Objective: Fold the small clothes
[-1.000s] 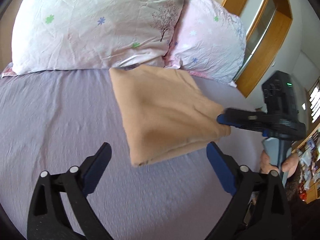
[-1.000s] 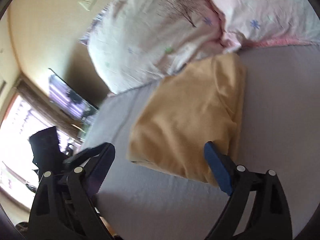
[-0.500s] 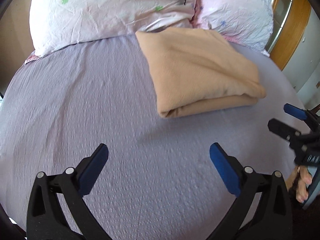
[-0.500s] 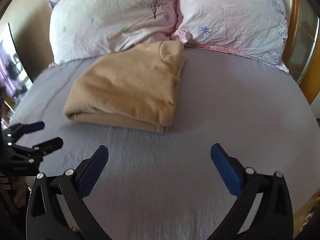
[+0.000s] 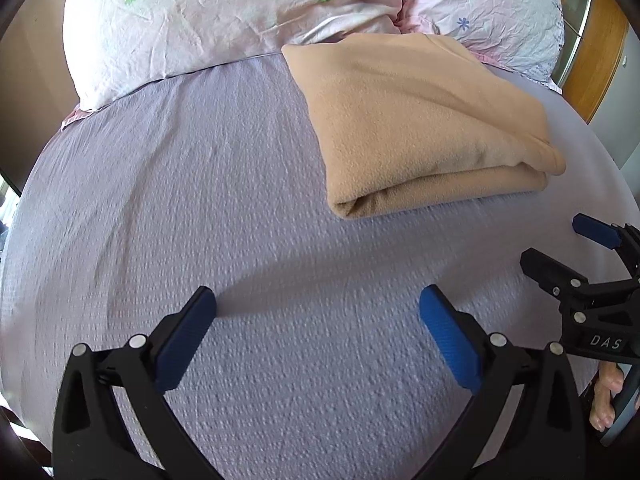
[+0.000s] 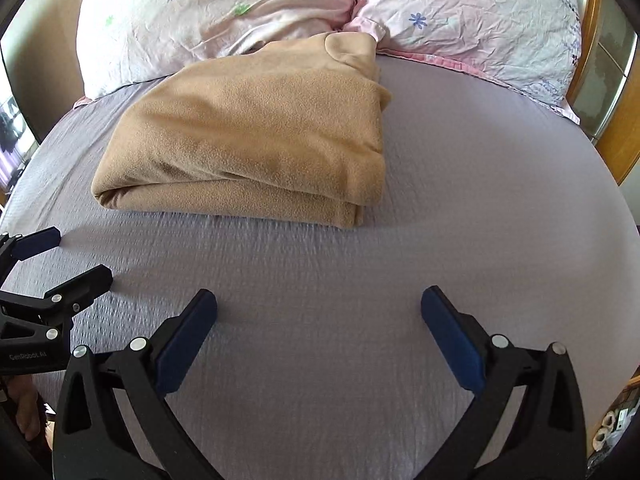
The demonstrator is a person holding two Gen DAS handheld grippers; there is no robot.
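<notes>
The folded tan garment (image 5: 420, 120) lies far ahead on the bed (image 5: 200, 200), apart from the empty, spread left gripper (image 5: 318, 320) and right gripper (image 6: 319, 320).

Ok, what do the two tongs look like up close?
Both match: left tongs and right tongs have black plastic frames with silver rivets and ribbed blue pads. The right one's body reads "DAS" in the left view; the left one's reads "GenRobot.AI" in the right view.
</notes>
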